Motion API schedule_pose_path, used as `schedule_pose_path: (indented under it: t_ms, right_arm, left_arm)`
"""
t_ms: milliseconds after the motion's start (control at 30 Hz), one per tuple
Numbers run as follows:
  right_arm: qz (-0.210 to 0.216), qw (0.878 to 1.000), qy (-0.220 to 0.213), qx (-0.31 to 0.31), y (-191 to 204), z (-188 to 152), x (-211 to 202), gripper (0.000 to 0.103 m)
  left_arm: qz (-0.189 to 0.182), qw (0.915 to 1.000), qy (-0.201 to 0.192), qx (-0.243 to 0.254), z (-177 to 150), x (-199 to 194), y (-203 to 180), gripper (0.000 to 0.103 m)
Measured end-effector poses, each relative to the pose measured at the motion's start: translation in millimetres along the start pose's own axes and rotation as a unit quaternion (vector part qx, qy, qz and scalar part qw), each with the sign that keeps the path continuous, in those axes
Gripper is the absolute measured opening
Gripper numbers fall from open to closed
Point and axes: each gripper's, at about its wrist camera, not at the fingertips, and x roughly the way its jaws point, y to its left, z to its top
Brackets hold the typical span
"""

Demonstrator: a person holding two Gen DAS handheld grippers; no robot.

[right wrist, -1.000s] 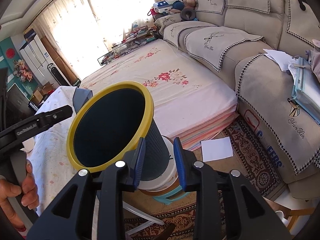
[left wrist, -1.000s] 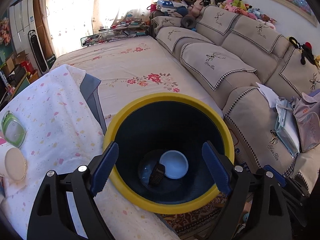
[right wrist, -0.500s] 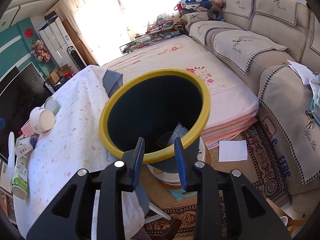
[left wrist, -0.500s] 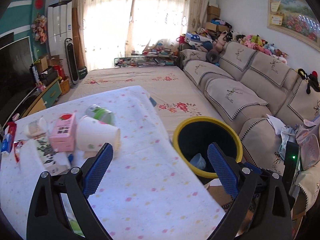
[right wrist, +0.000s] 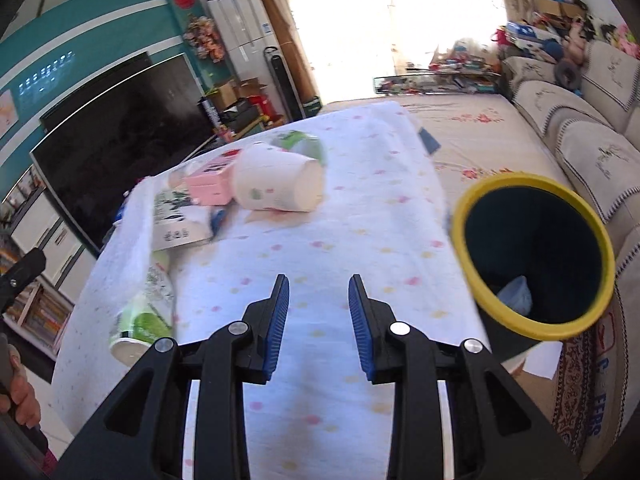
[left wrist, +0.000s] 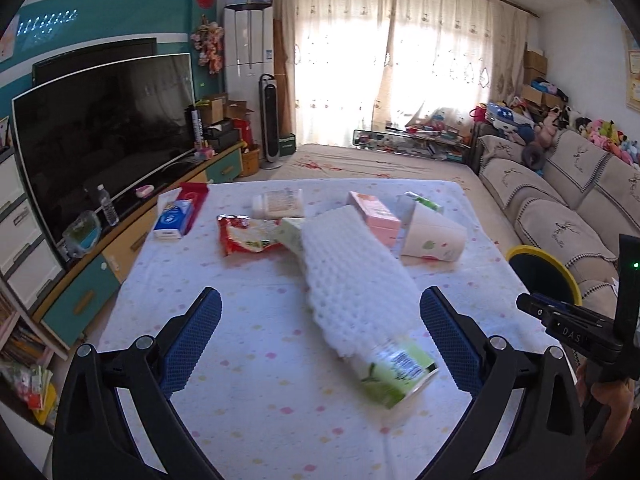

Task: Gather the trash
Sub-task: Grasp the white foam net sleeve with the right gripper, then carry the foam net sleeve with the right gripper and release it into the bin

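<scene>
A green bottle in white foam netting (left wrist: 360, 300) lies on the dotted tablecloth (left wrist: 256, 392), between and just beyond the fingers of my open, empty left gripper (left wrist: 320, 320). Behind it lie a white paper cup (left wrist: 434, 238), a pink box (left wrist: 374, 216), a red wrapper (left wrist: 240, 238) and a blue pack (left wrist: 174, 220). The yellow-rimmed dark bin (right wrist: 534, 256) stands off the table's right edge with trash at its bottom. My right gripper (right wrist: 318, 320) hovers over the cloth, partly open and empty, left of the bin; the bottle (right wrist: 140, 312) lies to its left.
A big TV (left wrist: 104, 132) on a teal cabinet stands left of the table. A beige sofa (left wrist: 560, 200) runs along the right. A flowered mat (right wrist: 480, 120) covers the floor beyond the table. The bin's rim (left wrist: 540, 256) shows at the right in the left wrist view.
My left gripper has swung from above the bin over to the table and now faces the netted bottle. My right gripper has moved from the bin's side to over the tablecloth.
</scene>
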Motion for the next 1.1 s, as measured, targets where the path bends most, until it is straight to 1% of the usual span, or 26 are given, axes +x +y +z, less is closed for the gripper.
schedule_pose_path:
  t_ms: [100,267,333,367,433,500,633,733,767,800,833,867,900,1100]
  right_arm:
    - [0.035,0.999,-0.001,-0.032,41,7,5,0.03]
    - [0.086,0.994,0.007,-0.062,90,18,18,0.03]
    - [0.107,0.992,0.019,-0.063,103,22,27,0.03]
    - [0.11,0.992,0.025,-0.063,108,23,32,0.03]
    - [0.117,0.991,0.039,-0.057,114,26,43,0.034]
    - [0.127,0.989,0.053,-0.047,117,28,53,0.034]
    - [0.127,0.989,0.068,-0.041,123,28,64,0.034]
    - [0.124,0.989,0.071,-0.043,128,28,67,0.034]
    - [0.119,0.989,0.069,-0.046,130,27,65,0.033]
    - [0.116,0.99,0.065,-0.049,131,27,64,0.022]
    - [0.115,0.99,0.062,-0.051,132,25,61,0.019]
    - [0.116,0.99,0.058,-0.05,132,26,59,0.018]
    - [0.117,0.99,0.055,-0.05,132,26,57,0.015]
    - [0.112,0.992,0.019,-0.055,129,31,36,0.014]
  left_arm:
    - [0.013,0.9998,0.003,-0.018,-10,-2,31,0.098]
    - [0.018,0.9992,0.011,-0.033,-21,2,54,0.098]
    - [0.018,0.9991,0.012,-0.037,-22,3,58,0.098]
    - [0.019,0.999,0.012,-0.039,-23,3,61,0.098]
    - [0.019,0.9988,0.012,-0.044,-22,4,68,0.098]
    - [0.02,0.9986,0.009,-0.047,-23,3,71,0.098]
    - [0.023,0.9985,0.008,-0.05,-20,0,69,0.098]
    - [0.02,0.9984,0.01,-0.052,-20,3,70,0.098]
    - [0.019,0.9984,0.011,-0.052,-21,3,71,0.098]
    - [0.019,0.9984,0.012,-0.051,-22,4,71,0.098]
    - [0.018,0.9985,0.012,-0.051,-23,4,70,0.098]
    - [0.017,0.9985,0.013,-0.051,-23,6,71,0.098]
    - [0.016,0.9985,0.014,-0.05,-23,6,71,0.098]
    - [0.014,0.9987,0.017,-0.047,-24,7,64,0.098]
